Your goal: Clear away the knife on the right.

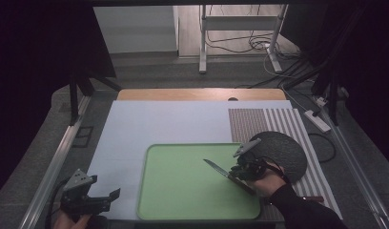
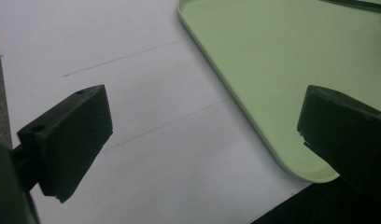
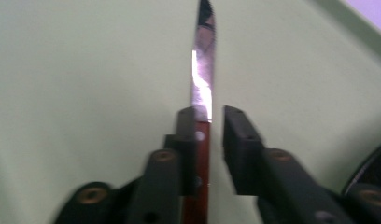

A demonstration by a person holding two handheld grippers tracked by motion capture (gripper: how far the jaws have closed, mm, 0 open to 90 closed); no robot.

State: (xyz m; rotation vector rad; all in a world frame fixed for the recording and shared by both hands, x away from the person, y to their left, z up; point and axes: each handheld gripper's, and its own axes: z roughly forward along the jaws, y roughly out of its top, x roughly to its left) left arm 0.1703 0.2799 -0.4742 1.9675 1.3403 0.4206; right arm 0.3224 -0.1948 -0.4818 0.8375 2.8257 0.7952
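A knife [image 1: 226,174] with a steel blade [image 3: 202,79] and a reddish-brown handle lies slantwise over the right part of a light green tray [image 1: 183,191], tip toward the tray's middle. My right gripper [image 1: 236,172] straddles the handle. In the right gripper view [image 3: 209,116] one pad sits against the handle, while a narrow strip of tray [image 3: 86,93] shows between the handle and the other pad. My left gripper [image 1: 111,198] rests low at the front left, off the tray's left rim [image 2: 272,154]. Its jaws [image 2: 202,121] stand wide apart with nothing between them.
The tray sits on a white sheet [image 1: 159,124] covering most of the table. A dark round mat [image 1: 283,152] lies on a striped cloth [image 1: 278,121] just right of the tray, behind the right hand. Metal rails run along both table sides.
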